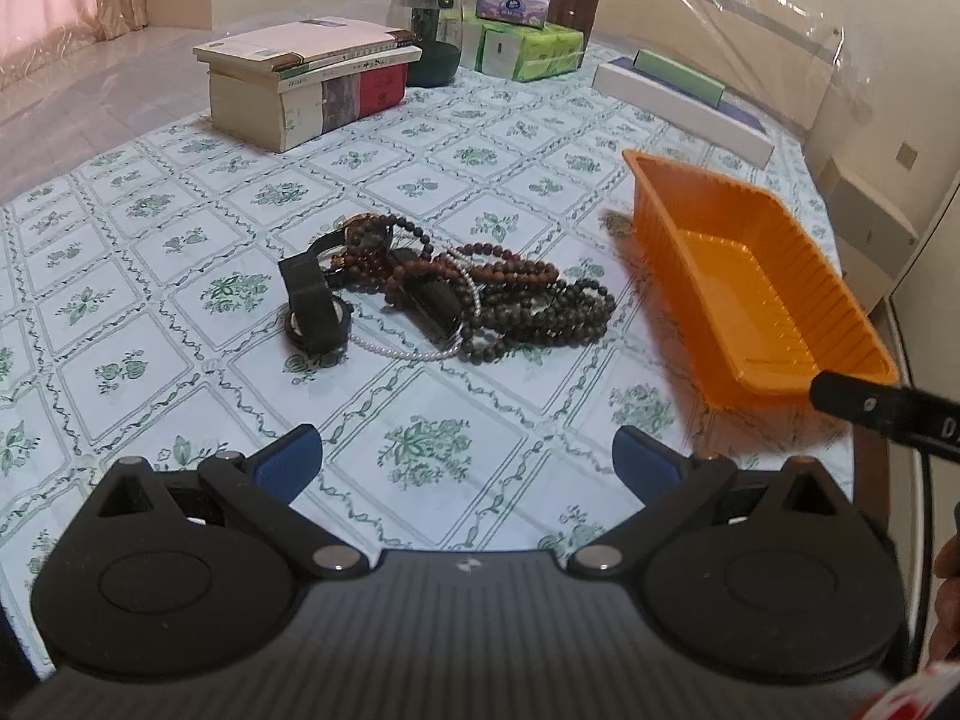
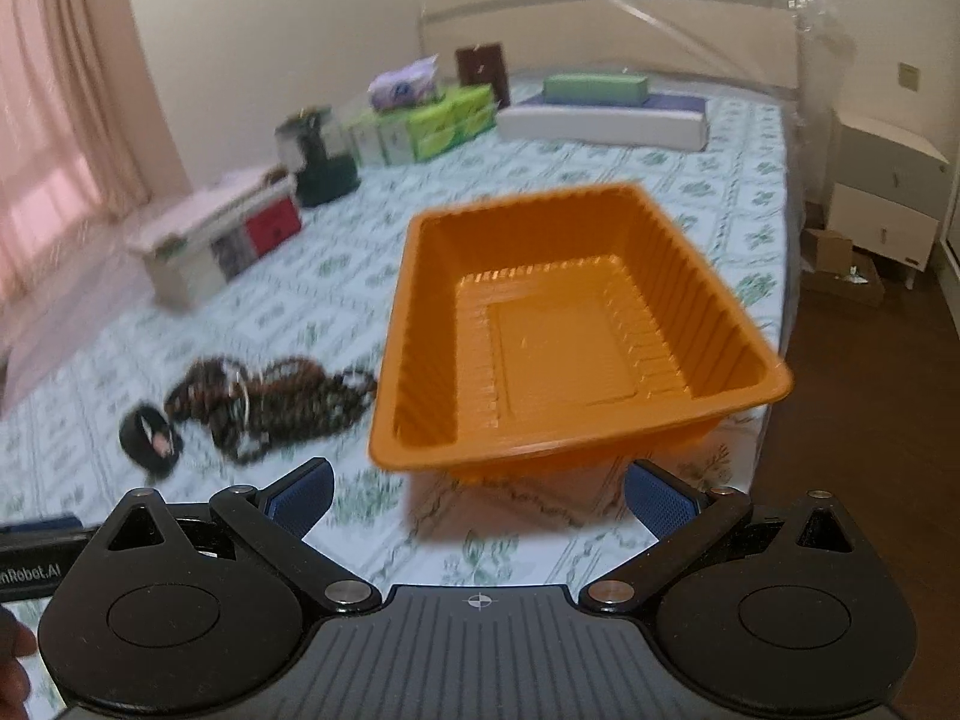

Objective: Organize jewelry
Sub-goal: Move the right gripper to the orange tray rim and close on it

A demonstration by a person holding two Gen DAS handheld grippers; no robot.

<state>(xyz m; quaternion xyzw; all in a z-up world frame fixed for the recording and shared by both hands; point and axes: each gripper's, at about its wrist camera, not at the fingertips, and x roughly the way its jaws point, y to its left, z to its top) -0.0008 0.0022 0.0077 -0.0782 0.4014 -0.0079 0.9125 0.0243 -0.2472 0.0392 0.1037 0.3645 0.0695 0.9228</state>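
Note:
A tangled pile of dark and brown bead necklaces [image 1: 480, 288] with a white pearl strand and a black wristwatch [image 1: 315, 306] lies on the green-patterned cloth. The pile also shows in the right wrist view [image 2: 270, 408]. An empty orange plastic tray [image 1: 750, 282] stands to the right of the pile; it fills the middle of the right wrist view [image 2: 564, 330]. My left gripper [image 1: 468, 462] is open and empty, short of the pile. My right gripper [image 2: 480, 498] is open and empty, just before the tray's near edge.
A stack of books [image 1: 312, 84], a dark green jar [image 1: 429, 36], tissue packs [image 1: 528, 36] and a long white box [image 1: 684, 102] stand along the far side. The surface's edge runs close to the right of the tray, with a nightstand [image 2: 888, 204] beyond it.

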